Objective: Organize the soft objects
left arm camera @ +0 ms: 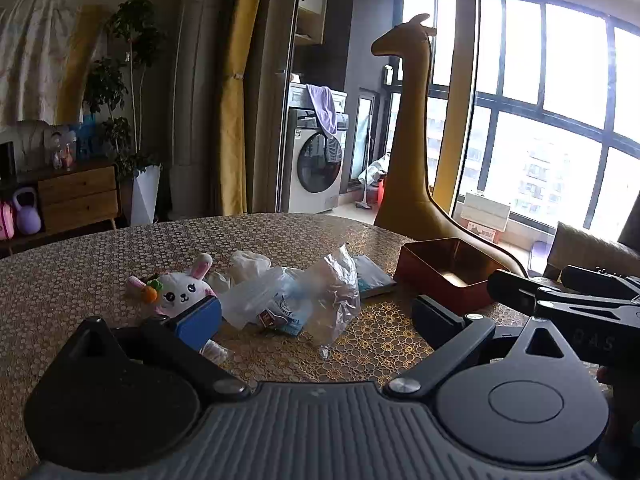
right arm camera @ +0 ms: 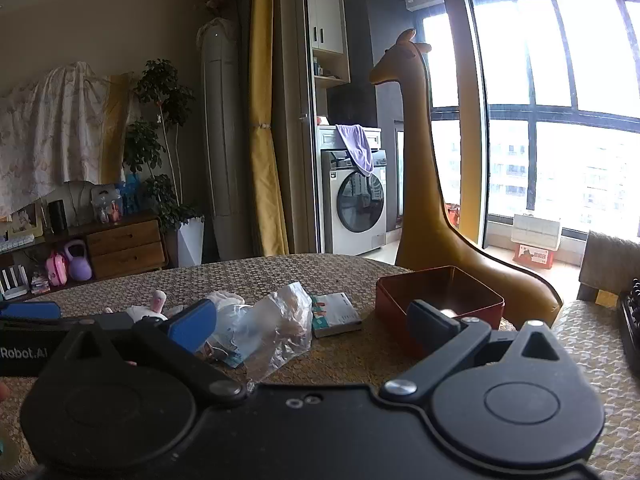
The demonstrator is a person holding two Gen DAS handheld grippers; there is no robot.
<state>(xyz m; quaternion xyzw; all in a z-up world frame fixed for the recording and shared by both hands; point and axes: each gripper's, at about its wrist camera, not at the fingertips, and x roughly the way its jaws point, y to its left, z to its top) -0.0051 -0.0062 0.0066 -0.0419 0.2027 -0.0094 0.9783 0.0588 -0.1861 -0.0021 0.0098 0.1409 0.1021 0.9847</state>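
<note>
Bench (left arm camera: 120, 248), round, covered in a gold honeycomb-patterned cloth, carried a loose cluster of soft things near its middle. Plush rabbit (left arm camera: 180, 290), white with pink ears and a small orange carrot at its cheek, lay at the left of the cluster, partly hidden behind the left gripper's blue pad. Clear plastic bags (left arm camera: 320, 296), crumpled, lay just right of the rabbit, with a printed blue-and-white packet tucked beneath them. White crumpled wad (left arm camera: 250, 262) sat behind the bags. Flat tissue pack (left arm camera: 372, 274), pale with a teal pattern, lay between the bags and the box, touching neither clearly. Red box (left arm camera: 444, 270), rectangular, open-topped, stood at the right of the cluster near the bench edge; its inside showed nothing in it.

Left gripper (left arm camera: 316, 320) hovered low over the bench before the bags, jaws spread wide and holding nothing. Right gripper (right arm camera: 312, 328) was likewise over the bench, jaws wide apart and empty, its right finger in front of the red box (right arm camera: 440, 292); in the left wrist view it entered from the right edge.

Giraffe figure (left arm camera: 408, 128), tall and mustard-coloured, stood on the floor behind the box. Washing machine (left arm camera: 318, 164) with a purple cloth draped over it stood beyond.
</note>
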